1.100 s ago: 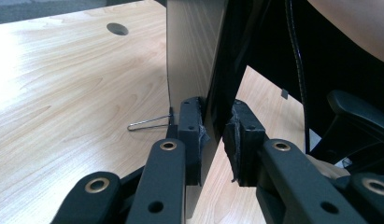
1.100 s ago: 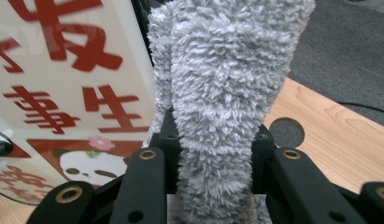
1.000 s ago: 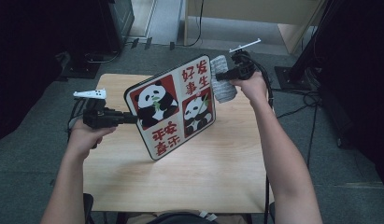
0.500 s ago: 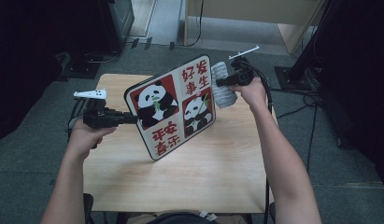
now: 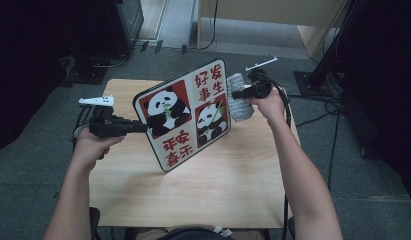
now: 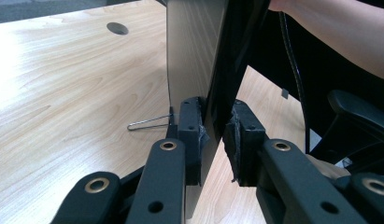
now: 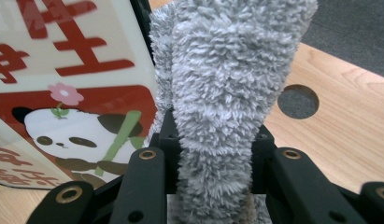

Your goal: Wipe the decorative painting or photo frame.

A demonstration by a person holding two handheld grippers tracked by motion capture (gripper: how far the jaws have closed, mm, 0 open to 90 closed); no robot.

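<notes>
**Panda board held up, grey cloth at its right edge**

While the person's left hand [image 5: 93,142] grips its tool at the left side of the wooden table [image 5: 233,185], the left gripper [image 5: 143,127] has its jaws clamped on the left edge of the panda board [image 5: 185,112]. Seen from the left gripper view, the board's thin edge [image 6: 206,70] runs upward between the two padded jaws, which press on it from both sides, and a thin wire stand [image 6: 150,122] juts from its back toward the tabletop. From the high view the board stands tilted over the middle of the table, its printed face with two pandas and red characters turned toward the person. Just beside its upper right edge hangs a fluffy grey cloth [image 5: 238,97]. The right gripper [image 5: 239,94] has its jaws closed on that cloth; in the right gripper view the cloth [image 7: 224,93] rises thick between them, touching or nearly touching the board's edge. A round hole [image 7: 298,101] in the table lies beyond.
</notes>
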